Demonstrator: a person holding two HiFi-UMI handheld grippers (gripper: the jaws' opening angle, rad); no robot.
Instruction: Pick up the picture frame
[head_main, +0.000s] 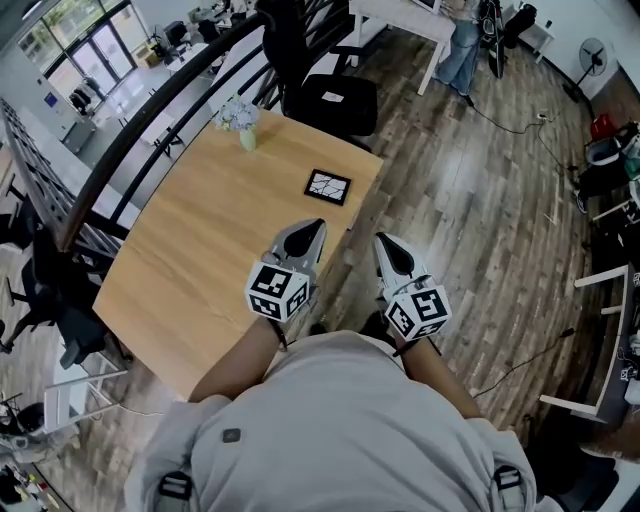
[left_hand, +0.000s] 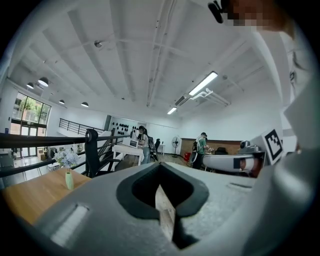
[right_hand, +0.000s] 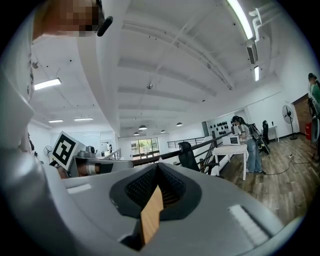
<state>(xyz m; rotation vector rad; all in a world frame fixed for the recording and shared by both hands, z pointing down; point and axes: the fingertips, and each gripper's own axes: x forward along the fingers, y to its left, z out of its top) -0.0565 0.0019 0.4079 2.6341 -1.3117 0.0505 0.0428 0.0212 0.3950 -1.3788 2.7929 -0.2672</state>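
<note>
**A:** Between the jaws of the left gripper (left_hand: 161, 187), was anything held?

**B:** Nothing. Its jaws were seen closed on each other, and so were those of the right gripper (right_hand: 156, 192). Both were carried empty and roughly level, side by side. The left was held over the near corner of the table (head_main: 190, 250), the right just off its edge above the floor (head_main: 470, 210).

**A:** And where was the picture frame to be found?

**B:** The picture frame (head_main: 328, 186) was seen lying flat on the table, close to its right edge. It lay ahead of the left gripper and apart from both. A vase of flowers (head_main: 240, 122) was stood farther on, well apart from the frame, and a black chair (head_main: 335, 100) was set beyond the far end.

**A:** How was it expected to handle?

**B:** It was judged light, thin and stiff, with a dark border round a pale, cracked-looking pattern. A glazed face was supposed, though that could not be confirmed, so it was best treated as smooth and breakable. Little is offered to jaws while it lies flat. They would first need to be opened, and the border nearest the table's edge taken. One jaw could be set above and one below, perhaps once that side is drawn past the edge. The face itself is better left unpressed.
</note>
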